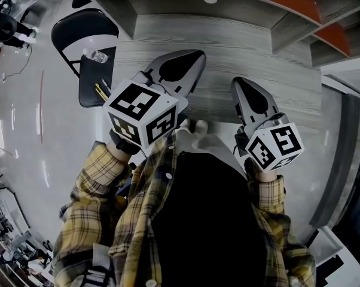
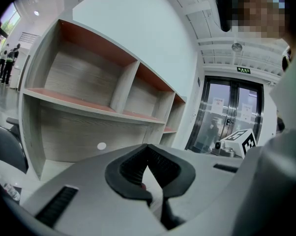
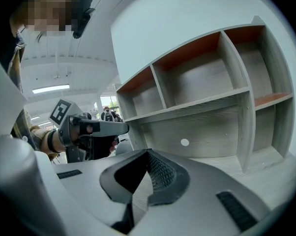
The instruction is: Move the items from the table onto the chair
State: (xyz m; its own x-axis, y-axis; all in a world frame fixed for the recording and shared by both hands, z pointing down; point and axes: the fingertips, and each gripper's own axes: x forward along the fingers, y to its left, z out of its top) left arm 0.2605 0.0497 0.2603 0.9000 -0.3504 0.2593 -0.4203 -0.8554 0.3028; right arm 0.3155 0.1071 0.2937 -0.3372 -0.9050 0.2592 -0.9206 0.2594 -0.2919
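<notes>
Both grippers hover side by side over the grey wood table point(image 1: 240, 46), pointing toward the shelf. My left gripper point(image 1: 199, 55) point(image 2: 148, 146) has its jaws closed tip to tip with nothing between them. My right gripper point(image 1: 237, 81) point(image 3: 148, 151) is likewise shut and empty. To the left of the table stands the black chair point(image 1: 69, 31). On its seat lie a clear plastic bottle point(image 1: 96, 56) and some thin yellow sticks point(image 1: 102, 91). No loose item shows on the visible part of the tabletop.
A wooden shelf unit point(image 1: 228, 5) point(image 2: 89, 102) point(image 3: 202, 102) with orange-topped, empty compartments rises along the table's far edge. Glass doors point(image 2: 226, 117) stand to the right. Shiny floor point(image 1: 24, 118) spreads left of the chair.
</notes>
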